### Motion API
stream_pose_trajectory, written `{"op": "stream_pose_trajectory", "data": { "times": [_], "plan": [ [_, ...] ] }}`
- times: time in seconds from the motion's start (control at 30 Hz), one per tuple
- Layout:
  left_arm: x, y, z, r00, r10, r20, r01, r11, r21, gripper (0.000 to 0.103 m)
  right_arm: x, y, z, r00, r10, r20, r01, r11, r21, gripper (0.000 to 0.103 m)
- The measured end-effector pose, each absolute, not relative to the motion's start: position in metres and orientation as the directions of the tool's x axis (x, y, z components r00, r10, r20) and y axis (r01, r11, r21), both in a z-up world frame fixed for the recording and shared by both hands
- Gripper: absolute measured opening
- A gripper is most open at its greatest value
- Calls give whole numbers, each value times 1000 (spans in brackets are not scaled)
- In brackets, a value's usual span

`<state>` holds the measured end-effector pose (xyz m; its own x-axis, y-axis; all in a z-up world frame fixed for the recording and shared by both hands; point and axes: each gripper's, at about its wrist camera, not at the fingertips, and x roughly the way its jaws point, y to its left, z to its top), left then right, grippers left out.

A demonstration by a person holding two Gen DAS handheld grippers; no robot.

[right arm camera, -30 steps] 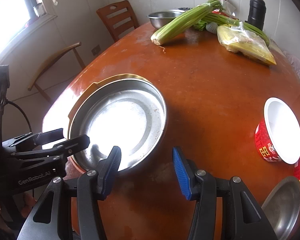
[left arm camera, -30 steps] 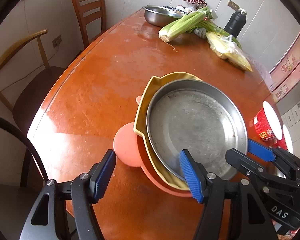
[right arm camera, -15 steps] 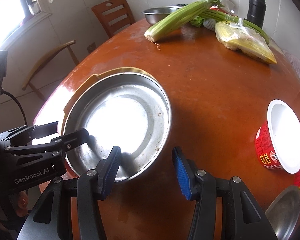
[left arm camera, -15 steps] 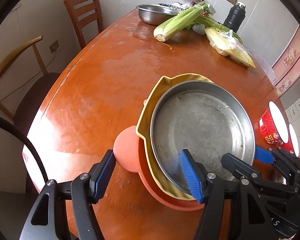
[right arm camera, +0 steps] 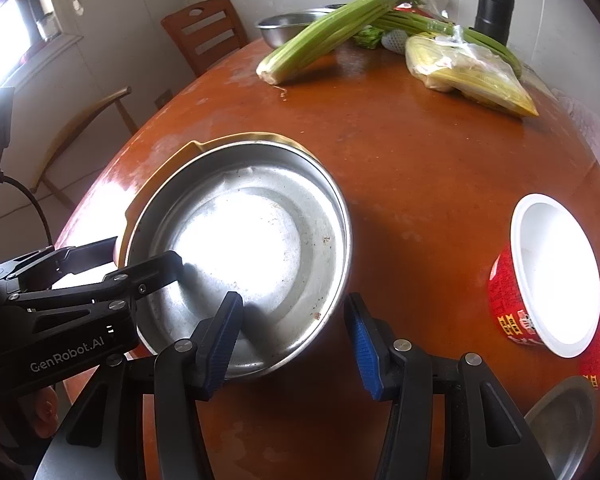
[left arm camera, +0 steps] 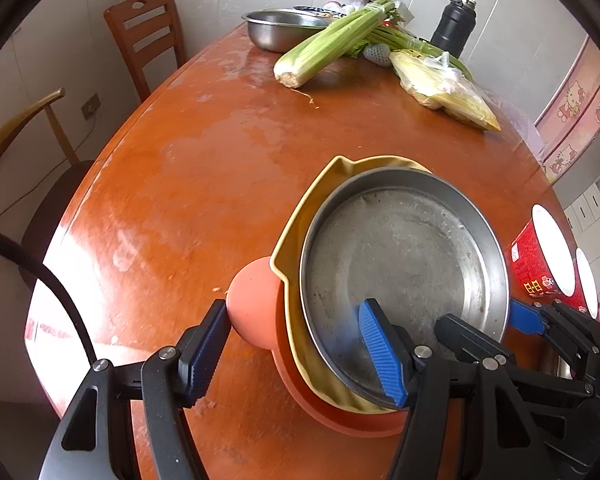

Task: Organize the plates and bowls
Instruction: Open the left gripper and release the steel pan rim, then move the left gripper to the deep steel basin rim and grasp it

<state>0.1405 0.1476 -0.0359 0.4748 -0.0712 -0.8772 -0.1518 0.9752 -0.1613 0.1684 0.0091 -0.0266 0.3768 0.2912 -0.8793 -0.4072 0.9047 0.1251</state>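
A steel plate [left arm camera: 404, 276] lies in a yellow dish [left arm camera: 296, 224], which lies in an orange dish [left arm camera: 252, 300], stacked on the wooden table [left arm camera: 204, 168]. The steel plate also shows in the right wrist view [right arm camera: 252, 248]. My left gripper [left arm camera: 296, 352] is open, its jaws straddling the stack's near-left rim. My right gripper [right arm camera: 292, 340] is open, its jaws straddling the steel plate's near-right rim. Two red paper bowls [right arm camera: 540, 276] stand to the right, and a small steel plate [right arm camera: 560, 420] lies at the lower right.
At the table's far end lie celery [left arm camera: 332, 44], a steel basin [left arm camera: 280, 32], a bag of corn [left arm camera: 444, 88] and a black flask [left arm camera: 454, 28]. Two wooden chairs [left arm camera: 144, 36] stand along the left side.
Both grippers have moved forward toward the stack. Their jaws now reach around the plates' near rims. The stack has not moved.
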Motion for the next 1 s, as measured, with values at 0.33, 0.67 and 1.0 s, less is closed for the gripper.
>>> {"op": "stream_pose_trajectory", "data": {
  "times": [0.33, 0.67, 1.0],
  "plan": [
    [140, 149, -33, 491, -57, -869, -146, 979, -146, 66, 166, 5, -21, 395, 303, -867, -394, 909, 137, 54],
    [121, 144, -1, 549, 8, -836, -175, 979, -106, 66, 150, -25, 12, 488, 326, -810, -370, 917, 146, 54],
    [117, 90, 30, 596, -17, -803, -85, 993, -84, 67, 130, -72, 44, 609, 263, -749, -332, 941, 62, 59]
  ]
}}
